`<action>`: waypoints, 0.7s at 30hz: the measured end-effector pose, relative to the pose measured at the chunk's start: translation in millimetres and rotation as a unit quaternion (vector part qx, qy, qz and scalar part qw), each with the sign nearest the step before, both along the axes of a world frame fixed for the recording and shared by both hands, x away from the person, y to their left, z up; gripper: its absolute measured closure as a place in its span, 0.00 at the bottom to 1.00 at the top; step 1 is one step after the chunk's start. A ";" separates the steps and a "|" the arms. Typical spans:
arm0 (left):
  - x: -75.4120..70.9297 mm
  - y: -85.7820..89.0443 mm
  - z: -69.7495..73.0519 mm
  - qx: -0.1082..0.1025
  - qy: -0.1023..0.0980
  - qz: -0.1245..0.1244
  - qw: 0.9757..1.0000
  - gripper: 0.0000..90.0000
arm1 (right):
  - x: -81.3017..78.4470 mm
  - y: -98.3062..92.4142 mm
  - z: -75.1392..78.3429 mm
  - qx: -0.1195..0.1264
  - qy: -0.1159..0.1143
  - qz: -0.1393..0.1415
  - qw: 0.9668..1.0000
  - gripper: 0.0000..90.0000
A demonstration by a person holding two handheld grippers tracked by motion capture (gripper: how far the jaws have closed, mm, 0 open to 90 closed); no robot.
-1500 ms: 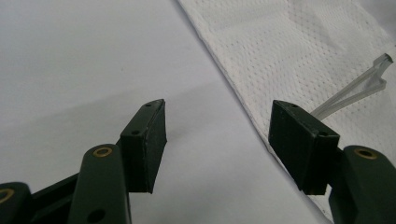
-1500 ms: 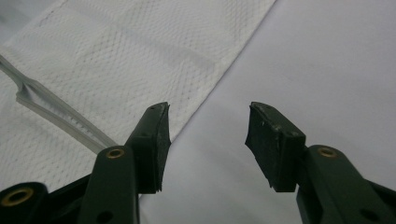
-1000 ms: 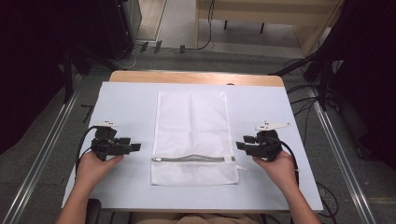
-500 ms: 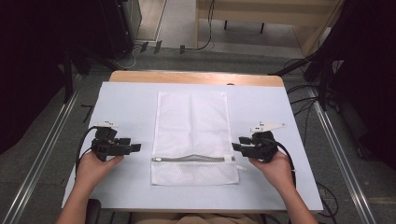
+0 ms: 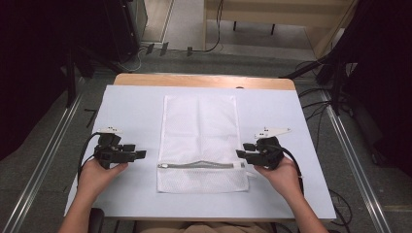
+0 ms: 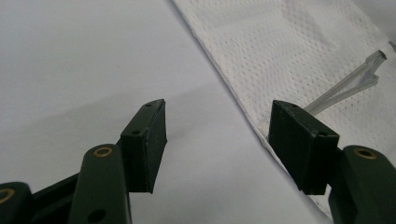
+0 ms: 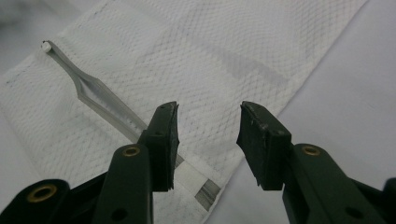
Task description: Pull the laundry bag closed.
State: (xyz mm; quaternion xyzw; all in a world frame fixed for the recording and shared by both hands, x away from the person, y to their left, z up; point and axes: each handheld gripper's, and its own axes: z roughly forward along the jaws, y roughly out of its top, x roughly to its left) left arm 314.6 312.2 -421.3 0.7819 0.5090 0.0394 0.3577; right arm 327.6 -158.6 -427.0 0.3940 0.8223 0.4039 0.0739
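The mesh bag [image 5: 200, 141] lies flat mid-table, zipper [image 5: 201, 165] toward the near edge; light, limp and slippery-thin, it is best pinched at the zipper end, where the right gripper [image 5: 241, 153] hovers half-spread, empty, and the left gripper [image 5: 141, 154] waits spread.

A: What sort of place is this?

B: A lab or test room set up for recording, not a home. A wooden table [image 5: 204, 81] stands alone on grey carpet [image 5: 48, 160], its top covered by a plain pale sheet [image 5: 131, 111].

A: What else points to that?

B: Metal rails [image 5: 347, 155] run along the floor on both sides of the table. Loose black cables [image 5: 316, 104] trail across the carpet. Dark equipment racks [image 5: 121, 29] stand at the far left, and the legs of a pale wooden bench [image 5: 272, 14] show beyond.
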 end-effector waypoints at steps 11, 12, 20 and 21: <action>-2.2 0.5 -0.4 0.002 0.000 0.001 1.000 0.42 | -1.7 14.5 1.4 -0.002 0.002 0.017 1.000 0.66; -2.3 0.9 -0.2 0.004 0.000 0.001 1.000 0.42 | -1.8 15.9 1.5 -0.001 0.003 0.018 1.000 0.66; -2.8 1.3 -0.2 0.004 0.001 0.001 1.000 0.42 | -0.9 26.5 1.9 -0.001 0.003 0.030 1.000 0.67; -2.8 1.5 0.0 0.005 0.000 0.001 1.000 0.42 | -0.6 27.3 1.8 -0.001 0.002 0.032 0.999 0.67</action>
